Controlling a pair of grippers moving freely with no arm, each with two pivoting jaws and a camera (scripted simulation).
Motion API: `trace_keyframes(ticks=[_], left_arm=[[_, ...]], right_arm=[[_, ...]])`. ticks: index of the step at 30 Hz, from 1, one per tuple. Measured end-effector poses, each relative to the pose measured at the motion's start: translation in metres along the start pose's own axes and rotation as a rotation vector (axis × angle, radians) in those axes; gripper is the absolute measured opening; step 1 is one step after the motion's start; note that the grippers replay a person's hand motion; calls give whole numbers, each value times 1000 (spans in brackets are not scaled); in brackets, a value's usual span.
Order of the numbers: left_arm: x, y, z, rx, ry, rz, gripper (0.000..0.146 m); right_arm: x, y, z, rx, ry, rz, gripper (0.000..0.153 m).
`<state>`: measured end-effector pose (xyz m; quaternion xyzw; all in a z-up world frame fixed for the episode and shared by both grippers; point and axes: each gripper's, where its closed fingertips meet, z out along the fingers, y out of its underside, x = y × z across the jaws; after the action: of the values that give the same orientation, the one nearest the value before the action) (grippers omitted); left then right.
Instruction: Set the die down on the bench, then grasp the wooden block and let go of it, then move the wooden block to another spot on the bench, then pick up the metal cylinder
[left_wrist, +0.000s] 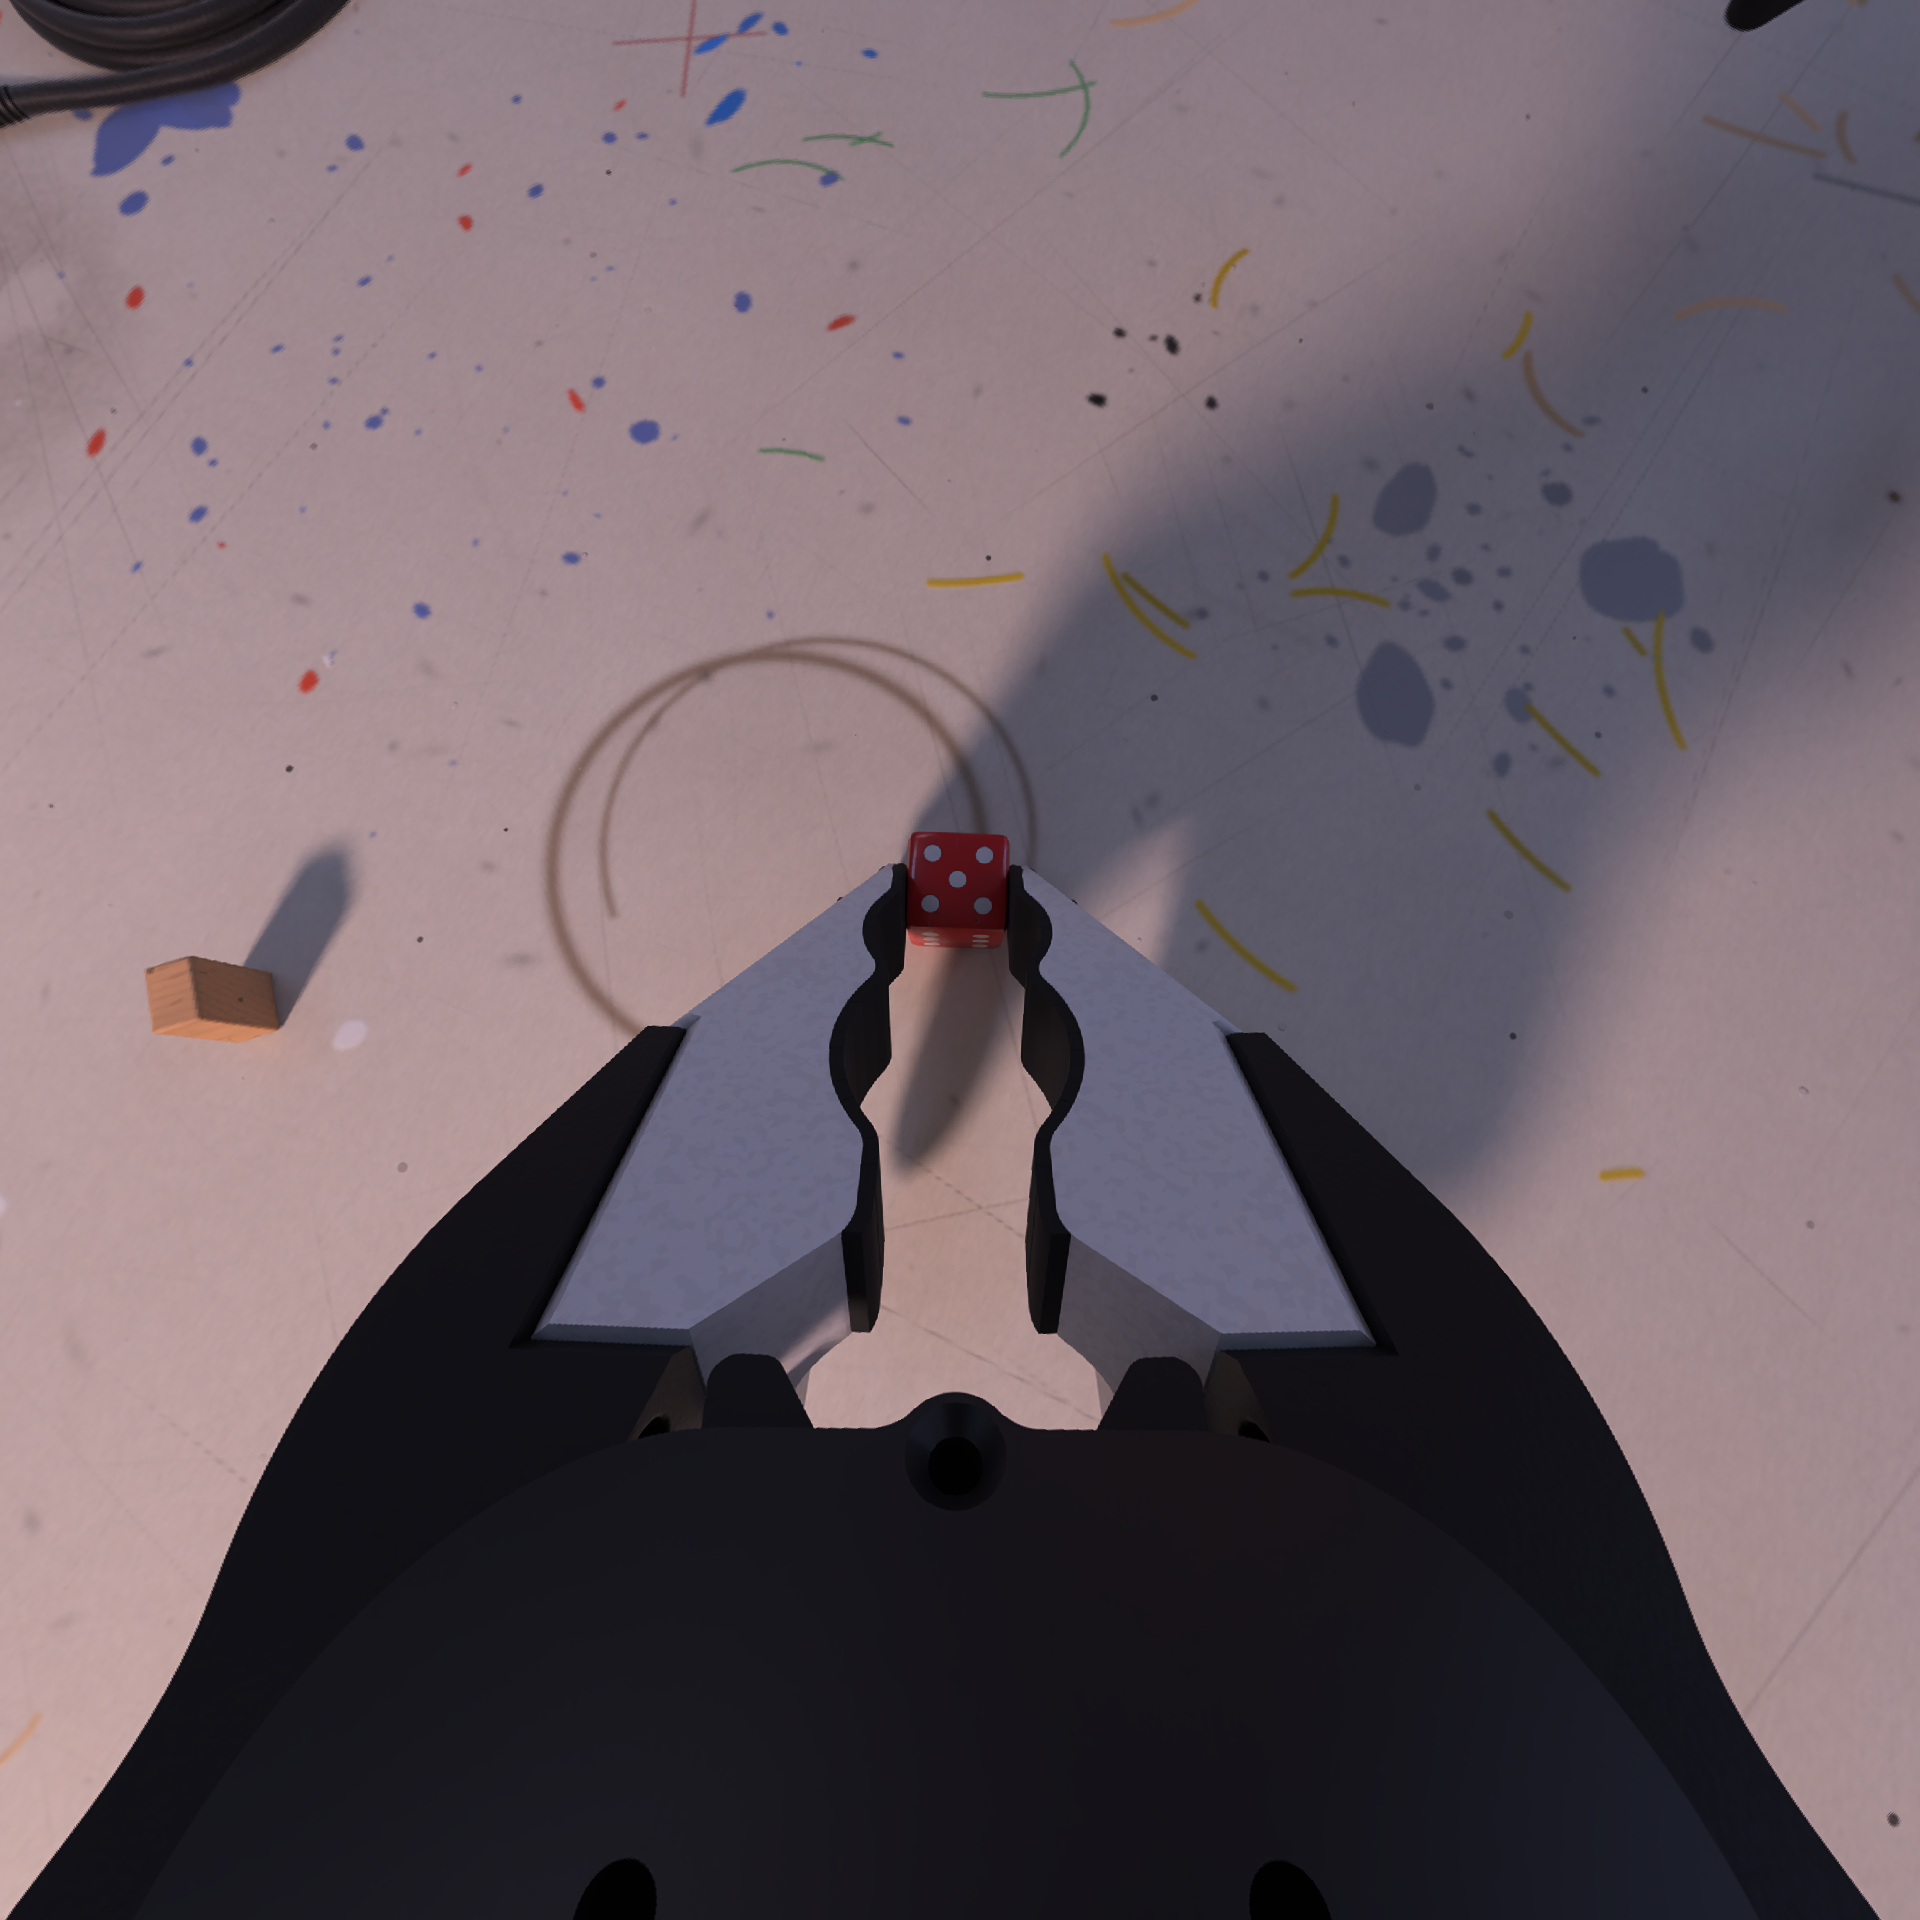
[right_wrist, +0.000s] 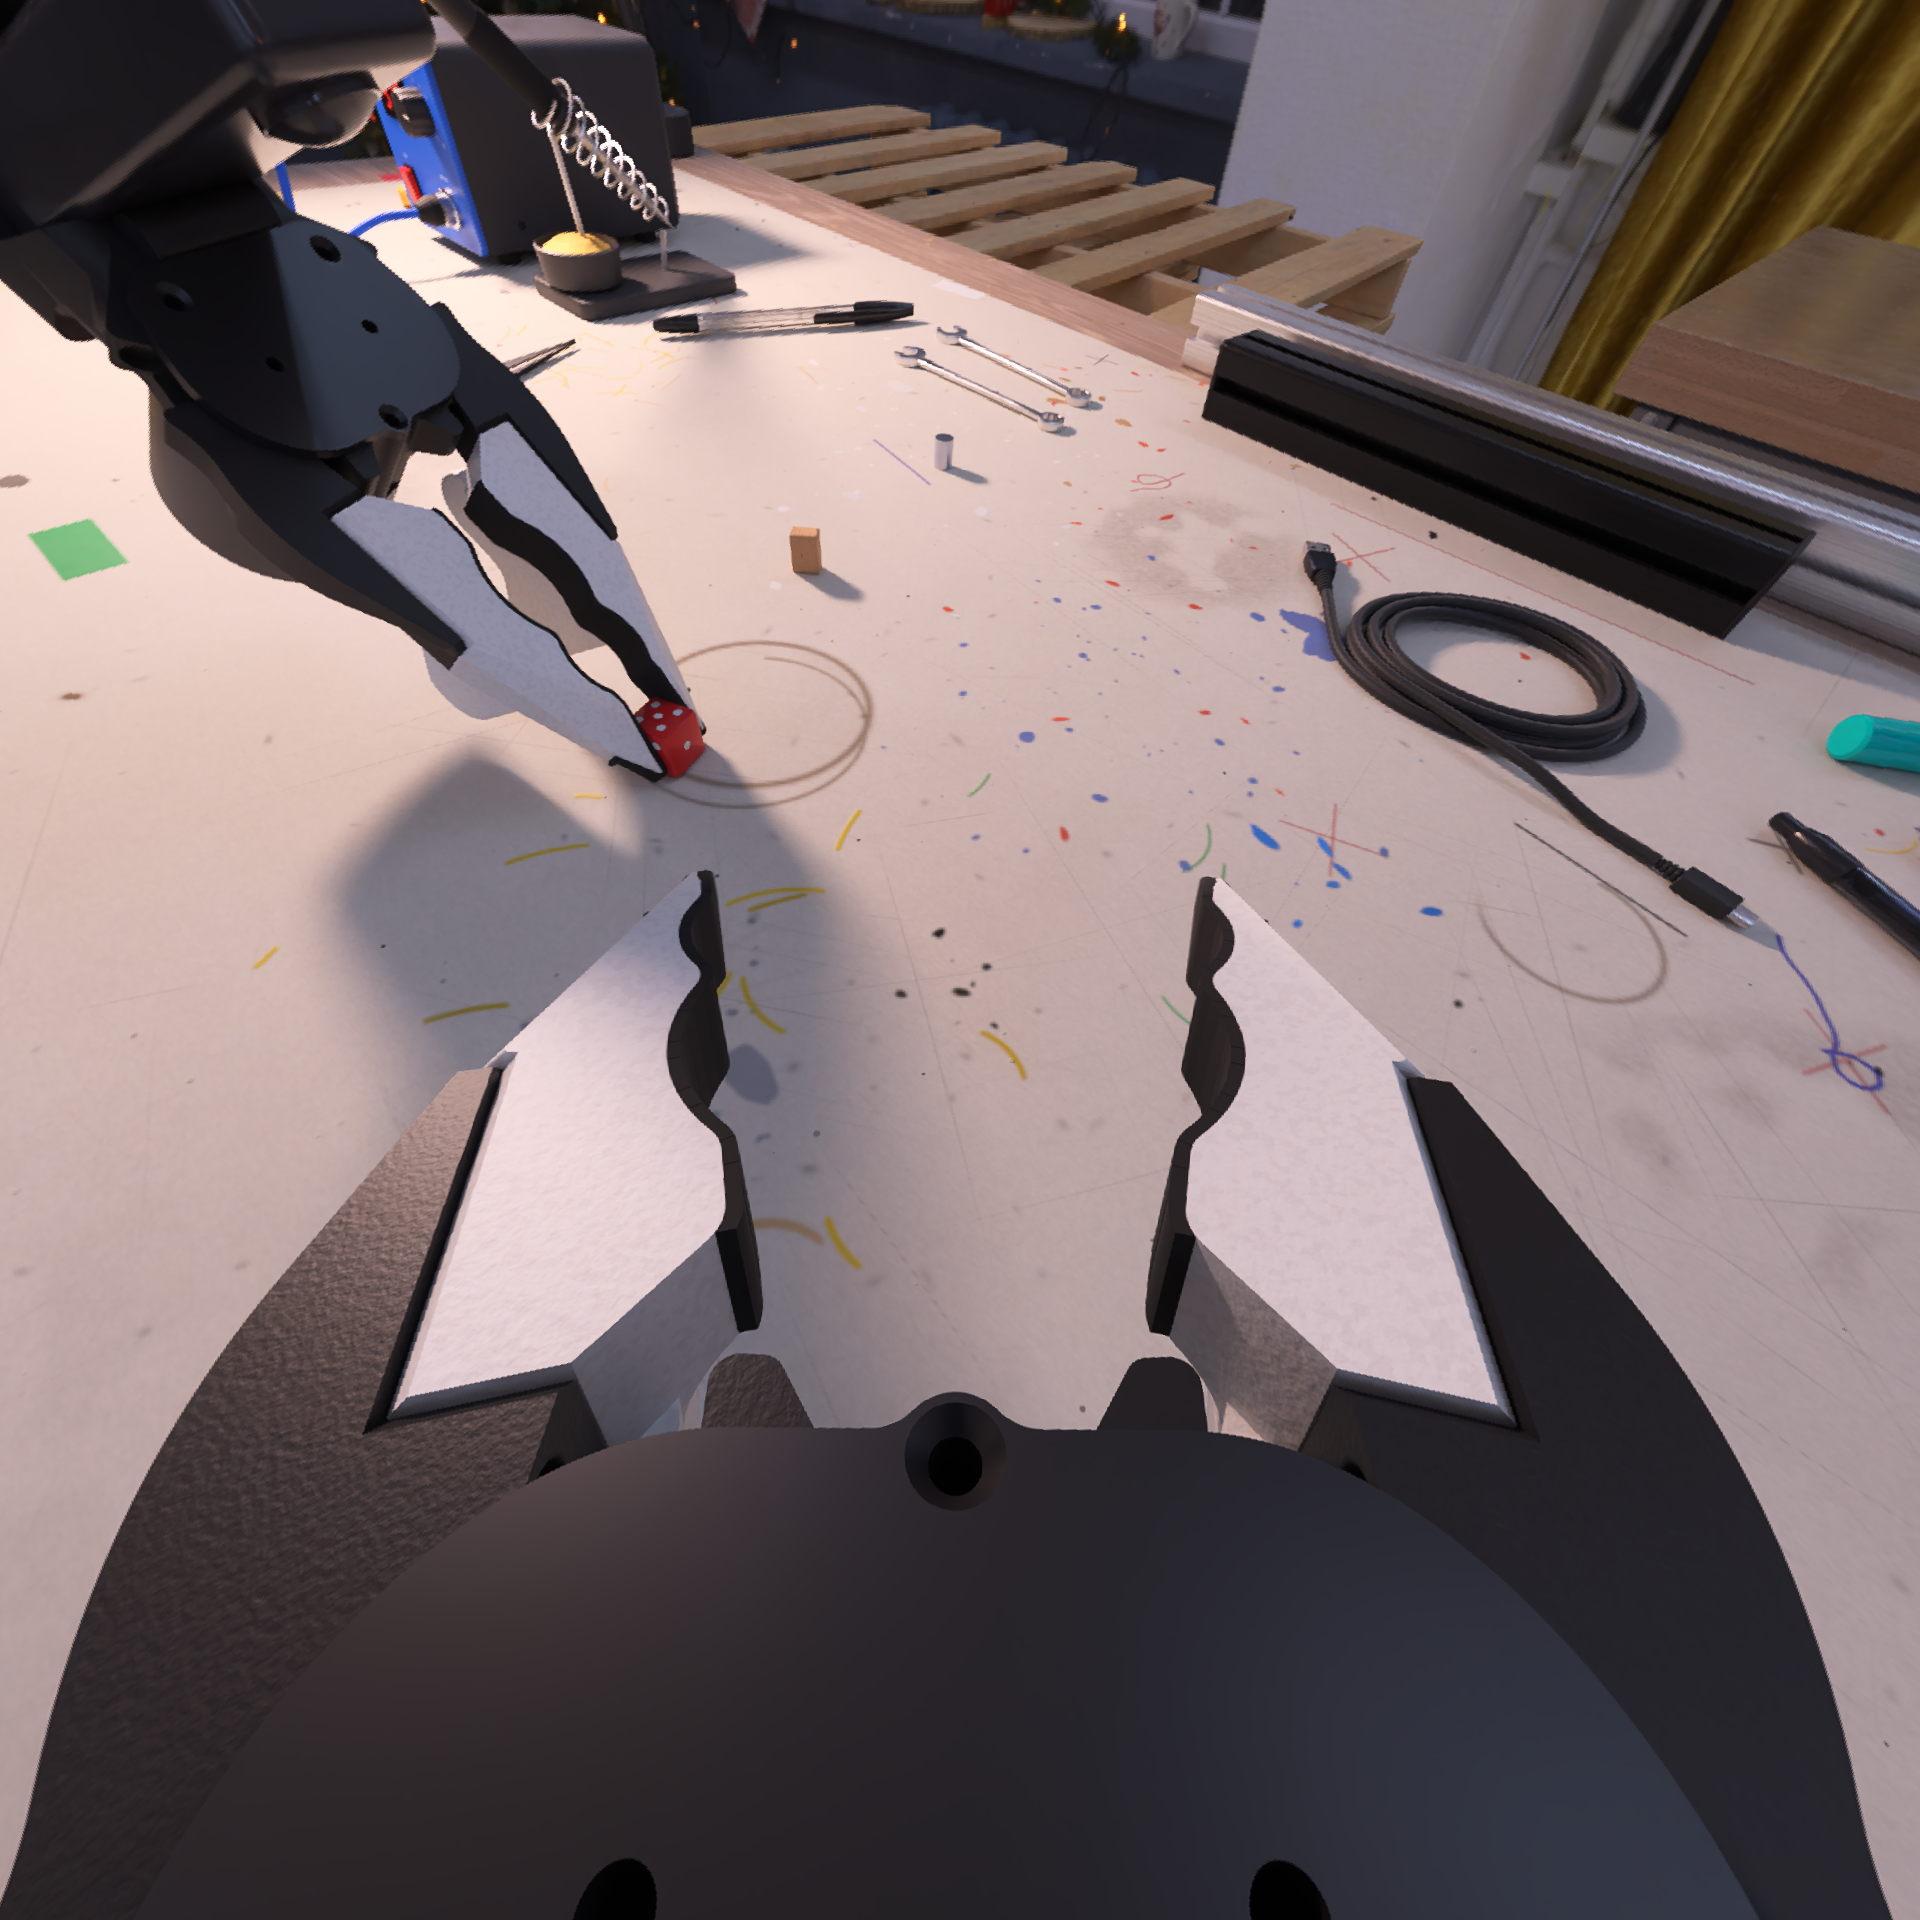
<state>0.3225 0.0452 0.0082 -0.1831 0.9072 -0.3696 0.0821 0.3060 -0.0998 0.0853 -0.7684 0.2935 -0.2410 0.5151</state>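
My left gripper is shut on a red die with white pips, held between its fingertips low at the bench. In the right wrist view the left gripper and the die sit at the edge of a brown ring stain; the die looks to be touching the bench or just above it. The wooden block lies to the left; it also shows in the right wrist view. The small metal cylinder stands upright farther back. My right gripper is open and empty above the bench.
A coiled black cable lies to the right, with a black rail behind it. Two wrenches, a pen and a soldering station are at the back. A marker and a teal object are at the right edge.
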Motion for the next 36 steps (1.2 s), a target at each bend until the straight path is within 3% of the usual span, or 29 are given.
trace_keyframes(ticks=[8, 9, 10, 11, 14, 19, 22, 26, 30, 36], left_arm=[[1, -1, 0, 24, 39, -31, 18], [0, -1, 0, 30, 43, -43, 22], [-1, -3, -3, 47, 48, -59, 44], [-3, -7, -7, 80, 59, -83, 55], [-27, -19, -27, 213, 33, -179, 60], [-120, 5, -61, 211, -324, -318, 57], [-156, 25, -67, 129, -425, -354, 54], [-146, 21, -48, 156, -248, -366, 51], [-139, 21, -27, 71, -244, -288, 48], [-138, 15, -14, 35, -229, -252, 23]], right_arm=[[6, -1, 1, 22, 26, 13, 78], [6, -2, 0, 25, 28, 14, 78], [7, -2, 0, 28, 29, 15, 79], [7, -2, 0, 32, 29, 16, 79], [8, -3, -2, 44, 30, 25, 79], [8, -5, -4, 67, 21, 35, 78], [6, -5, -4, 70, 12, 32, 77], [6, -7, -6, 88, 10, 33, 76], [8, -8, -7, 100, 2, 55, 75], [9, -9, -8, 110, 0, 67, 74]])
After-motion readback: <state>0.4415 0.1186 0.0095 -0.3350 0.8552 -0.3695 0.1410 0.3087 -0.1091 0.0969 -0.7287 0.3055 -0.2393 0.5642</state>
